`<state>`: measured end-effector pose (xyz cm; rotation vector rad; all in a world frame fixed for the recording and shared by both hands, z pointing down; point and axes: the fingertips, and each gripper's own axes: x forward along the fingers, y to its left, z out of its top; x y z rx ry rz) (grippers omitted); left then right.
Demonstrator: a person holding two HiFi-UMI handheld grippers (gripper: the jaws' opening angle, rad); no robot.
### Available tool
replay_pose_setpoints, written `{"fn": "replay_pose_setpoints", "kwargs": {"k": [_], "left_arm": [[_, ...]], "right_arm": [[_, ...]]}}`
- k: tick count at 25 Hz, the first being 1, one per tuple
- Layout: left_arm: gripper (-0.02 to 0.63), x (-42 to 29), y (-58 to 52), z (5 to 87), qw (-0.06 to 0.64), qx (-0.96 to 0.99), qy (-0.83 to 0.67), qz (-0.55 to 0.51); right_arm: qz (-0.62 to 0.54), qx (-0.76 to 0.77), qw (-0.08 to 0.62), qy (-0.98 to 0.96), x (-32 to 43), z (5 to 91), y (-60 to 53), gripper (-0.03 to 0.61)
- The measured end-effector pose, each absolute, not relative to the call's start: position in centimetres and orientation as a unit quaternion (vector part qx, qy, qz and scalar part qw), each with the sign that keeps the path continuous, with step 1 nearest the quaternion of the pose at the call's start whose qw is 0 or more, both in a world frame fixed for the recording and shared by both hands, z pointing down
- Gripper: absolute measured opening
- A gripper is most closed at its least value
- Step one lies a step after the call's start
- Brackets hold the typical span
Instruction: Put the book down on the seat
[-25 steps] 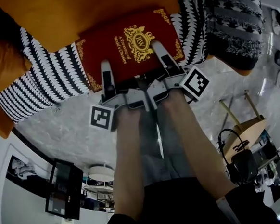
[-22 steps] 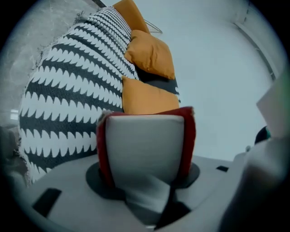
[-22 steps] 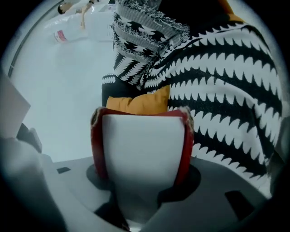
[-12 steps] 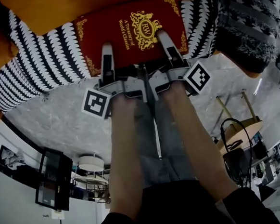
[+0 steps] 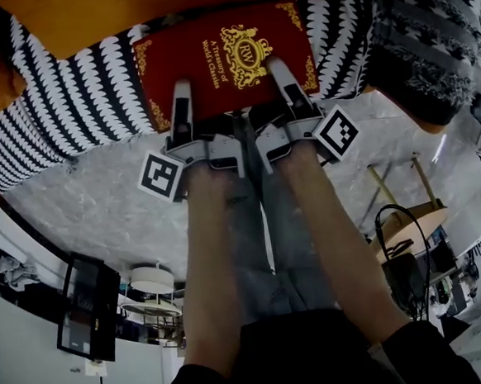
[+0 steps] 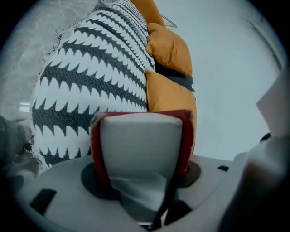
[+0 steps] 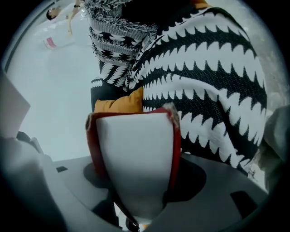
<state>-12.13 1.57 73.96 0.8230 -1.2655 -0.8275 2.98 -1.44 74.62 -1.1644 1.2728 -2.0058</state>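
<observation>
I am watching the red book [image 5: 222, 60] resting on the seat's black-and-white throw [image 5: 84, 100]. My left gripper [image 5: 182, 96] is clamping its near edge, while my right gripper [image 5: 281, 72] is opening its jaws around that same edge.

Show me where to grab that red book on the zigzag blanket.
I'd take the red hardback book with gold lettering by its near edge, coming from the seat front: it lies flat, one jaw fits above, one below, and the orange cushion blocks the far side.
</observation>
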Motion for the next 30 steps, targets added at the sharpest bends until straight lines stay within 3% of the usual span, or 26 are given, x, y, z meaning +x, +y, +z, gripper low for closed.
{"fn": "replay_pose_setpoints", "kwargs": {"k": [2, 5, 13, 15, 26, 30], "left_arm": [[0.307, -12.3, 1.4, 73.8, 0.650, 0.372, -0.553, -0.365], [0.331, -12.4, 1.4, 74.0, 0.656, 0.379, -0.551, -0.350], [0.331, -11.7, 2.6, 73.5, 0.671, 0.345, -0.552, -0.355], [0.331, -11.8, 3.7, 73.4, 0.669, 0.337, -0.554, -0.362], [0.330, -12.9, 8.1, 71.9, 0.659, 0.329, -0.581, -0.346], [0.271, -13.0, 8.5, 71.7, 0.650, 0.333, -0.614, -0.298]], "right_arm": [[-0.734, -0.433, 0.246, 0.462, 3.5, 74.7, -1.1, 0.307], [-0.734, -0.442, 0.238, 0.458, 4.4, 74.9, -0.4, 0.313], [-0.741, -0.449, 0.224, 0.445, 3.8, 73.4, 2.2, 0.309], [-0.743, -0.449, 0.223, 0.444, 3.6, 73.3, 2.7, 0.272], [-0.741, -0.451, 0.223, 0.446, 2.8, 74.6, 1.9, 0.270], [-0.742, -0.466, 0.194, 0.442, 2.6, 75.1, 2.1, 0.287]]}}
